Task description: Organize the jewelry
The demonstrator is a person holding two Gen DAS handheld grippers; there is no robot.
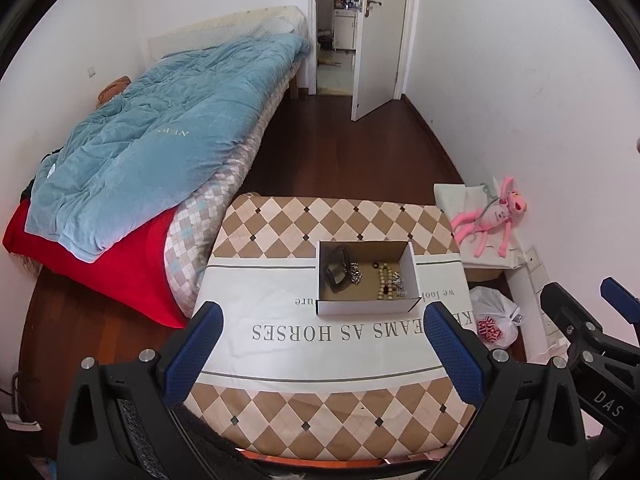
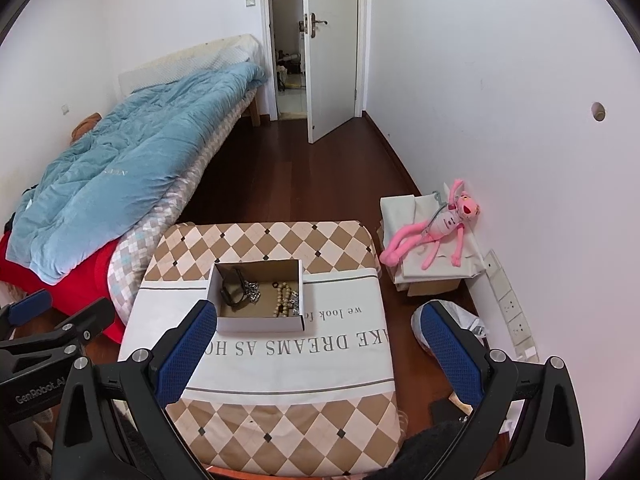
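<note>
The cardboard box (image 1: 366, 278) is sitting on the checkered cloth (image 1: 280, 224). Inside the box a beaded bracelet (image 1: 385, 280) and a dark band (image 1: 338, 274) are lying. The left gripper (image 1: 324, 332) is hovering wide apart before the box.

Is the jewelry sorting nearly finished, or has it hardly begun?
Hard to say. All visible jewelry lies loose in the cardboard box: a dark bracelet, a silver chain, a bead strand. Nothing is in hand: the left hand-held gripper and right hand-held gripper are open and empty, held back from the box. Any sorting remains.
</note>
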